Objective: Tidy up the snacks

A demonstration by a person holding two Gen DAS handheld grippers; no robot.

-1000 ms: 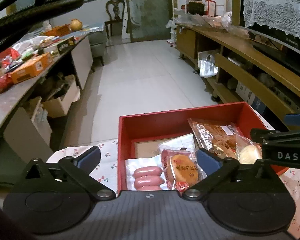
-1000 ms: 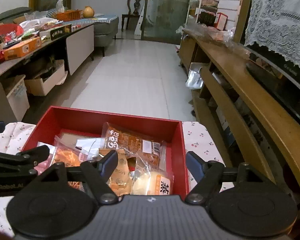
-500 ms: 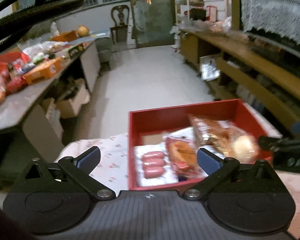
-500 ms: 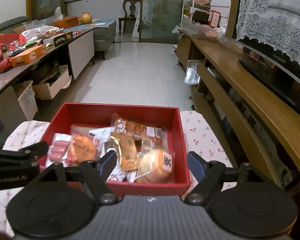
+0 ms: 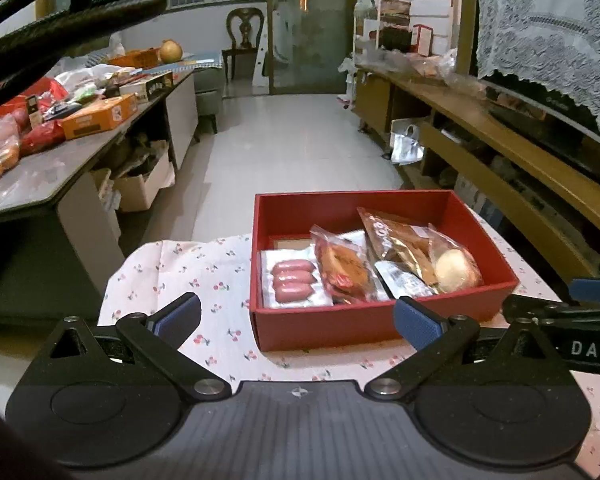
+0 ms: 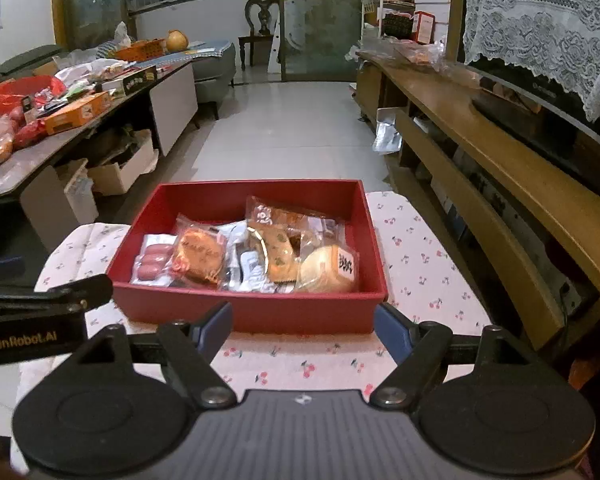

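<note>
Both grippers, left [image 5: 298, 318] and right [image 6: 302, 330], are held spread apart and empty before a red box [image 6: 300, 314] where wrapped snacks [image 6: 260, 254] are packed, on a cherry-print cloth [image 6: 420, 264].

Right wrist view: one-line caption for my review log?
Open right hand-held gripper before a red box of wrapped snacks on a cherry-print cloth.

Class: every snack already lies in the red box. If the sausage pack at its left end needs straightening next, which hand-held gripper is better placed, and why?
Probably the left hand-held gripper: open and empty, nearer the sausage pack at the red box's left end. The right hand-held gripper, also open, faces the box's middle.
</note>
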